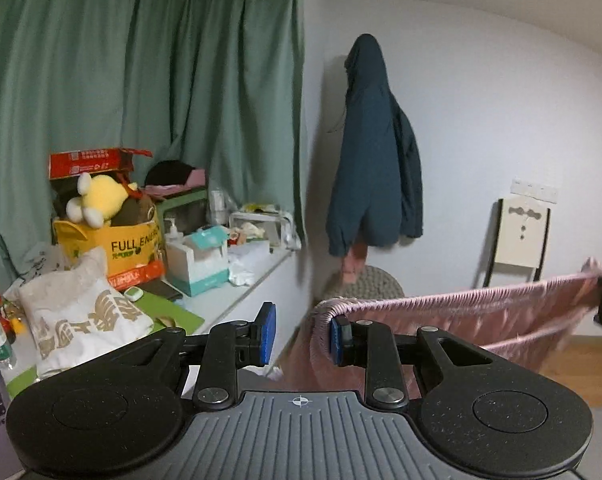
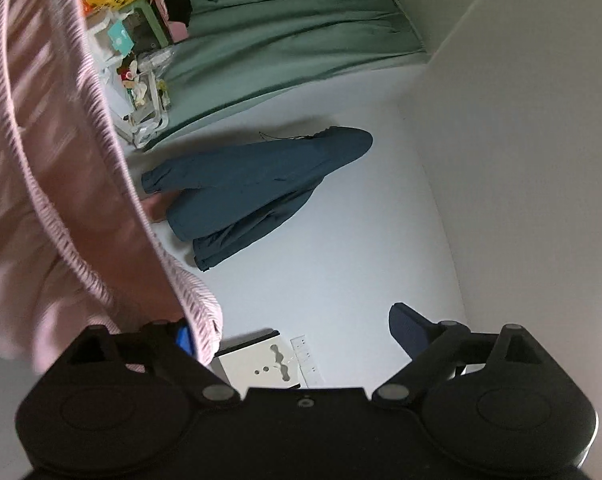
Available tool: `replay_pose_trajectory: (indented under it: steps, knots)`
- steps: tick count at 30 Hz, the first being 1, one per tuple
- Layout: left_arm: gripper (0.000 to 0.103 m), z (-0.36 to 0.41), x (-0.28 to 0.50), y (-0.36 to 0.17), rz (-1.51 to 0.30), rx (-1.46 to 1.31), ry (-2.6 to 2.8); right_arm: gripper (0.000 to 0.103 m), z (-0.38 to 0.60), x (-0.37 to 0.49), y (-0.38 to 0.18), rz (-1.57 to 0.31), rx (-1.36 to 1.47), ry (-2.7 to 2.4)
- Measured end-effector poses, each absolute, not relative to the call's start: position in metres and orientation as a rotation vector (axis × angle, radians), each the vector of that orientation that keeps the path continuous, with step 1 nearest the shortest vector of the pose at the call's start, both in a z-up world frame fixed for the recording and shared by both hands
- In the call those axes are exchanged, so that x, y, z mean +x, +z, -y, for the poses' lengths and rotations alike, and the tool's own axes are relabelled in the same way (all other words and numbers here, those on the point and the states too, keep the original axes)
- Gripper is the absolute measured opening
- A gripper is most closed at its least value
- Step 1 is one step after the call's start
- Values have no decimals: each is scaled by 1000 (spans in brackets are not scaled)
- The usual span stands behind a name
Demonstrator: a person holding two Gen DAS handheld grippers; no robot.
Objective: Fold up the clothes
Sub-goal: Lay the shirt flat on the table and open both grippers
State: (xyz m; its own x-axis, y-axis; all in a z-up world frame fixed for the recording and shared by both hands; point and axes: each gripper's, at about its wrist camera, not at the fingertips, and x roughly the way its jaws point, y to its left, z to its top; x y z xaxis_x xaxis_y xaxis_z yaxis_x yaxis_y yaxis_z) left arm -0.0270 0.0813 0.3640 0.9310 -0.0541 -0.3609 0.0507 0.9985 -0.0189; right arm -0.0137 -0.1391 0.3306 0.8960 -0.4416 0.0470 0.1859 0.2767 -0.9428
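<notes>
A: Left gripper (image 1: 303,334): jaws apart, the pink garment (image 1: 481,312) hooked over its right finger only, nothing pinched. Right gripper (image 2: 289,334): jaws wide, hem draped over its left finger.

B: So the cloth, stretched between them, could slide off either finger.

A: Count: one garment, two grippers.

Dim indoor light, fisheye-bent edges, motion-blurred pink cloth (image 2: 41,160)
</notes>
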Motion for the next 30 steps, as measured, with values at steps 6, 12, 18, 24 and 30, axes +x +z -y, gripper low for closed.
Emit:
replay_pose_trajectory:
  steps: [6,12,18,24,30]
  knots:
    - [28,-68,-41,233,-665,104,-100,91,143,-38,186,-490,-1263,-283]
    - [28,-44,-43,20,-1036,100,-108,91,149,-62,-38,-743,-1311,-102]
    - [28,-27,-51,-82,-1269,137,-154,91,162,-78,-119,-873,-1122,-15]
    - [42,-19,-58,-92,-1319,154,-204,90,176,-84,-117,-859,-969,35]
    - [79,-37,-71,-85,-1358,-7,-192,91,192,-126,-103,-833,-907,90]
